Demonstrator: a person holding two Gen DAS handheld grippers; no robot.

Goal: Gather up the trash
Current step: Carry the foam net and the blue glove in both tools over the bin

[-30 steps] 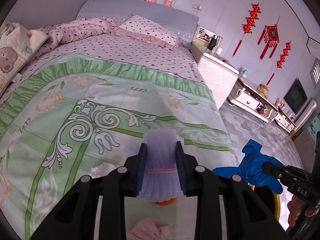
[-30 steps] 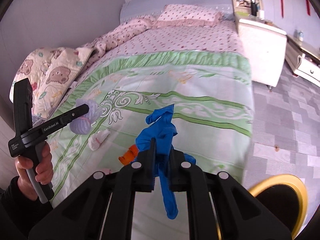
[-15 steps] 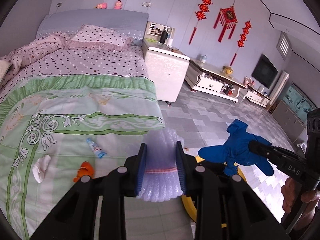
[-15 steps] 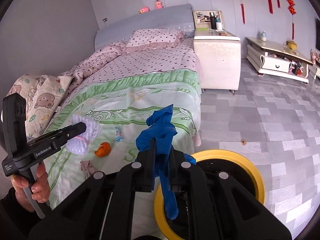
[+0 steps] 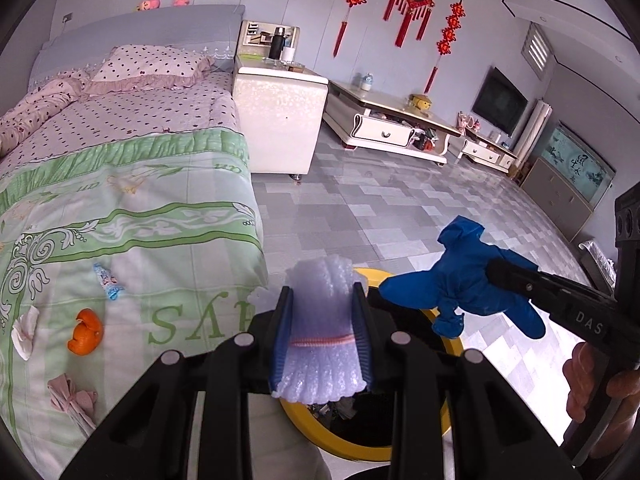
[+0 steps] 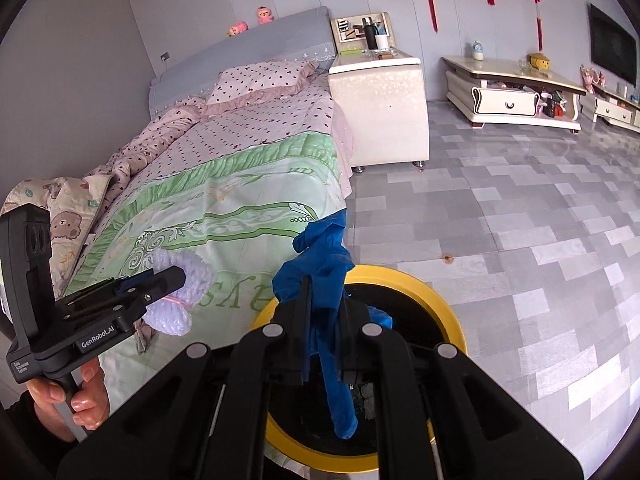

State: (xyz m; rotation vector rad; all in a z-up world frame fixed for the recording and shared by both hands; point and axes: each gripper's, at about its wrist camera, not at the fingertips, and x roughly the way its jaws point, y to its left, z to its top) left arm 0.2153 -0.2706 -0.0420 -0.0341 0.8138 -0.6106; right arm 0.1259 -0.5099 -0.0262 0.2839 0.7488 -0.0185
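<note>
This is a bedroom in a home. A wide bed (image 5: 120,184) with a grey padded headboard (image 5: 140,36), a dotted pink pillow (image 5: 148,66) and a green floral quilt (image 5: 132,232) fills the left side. Just right of it stands a glossy white bedside cabinet (image 5: 280,120). Red knotted ornaments (image 5: 412,4) hang on the far wall above a low white TV stand (image 5: 392,124), with a dark flat television (image 5: 500,100) farther right over grey tiled floor (image 5: 400,208).

Bin (image 6: 448,312) mouth open; bed (image 6: 240,216) probably crowds left
</note>
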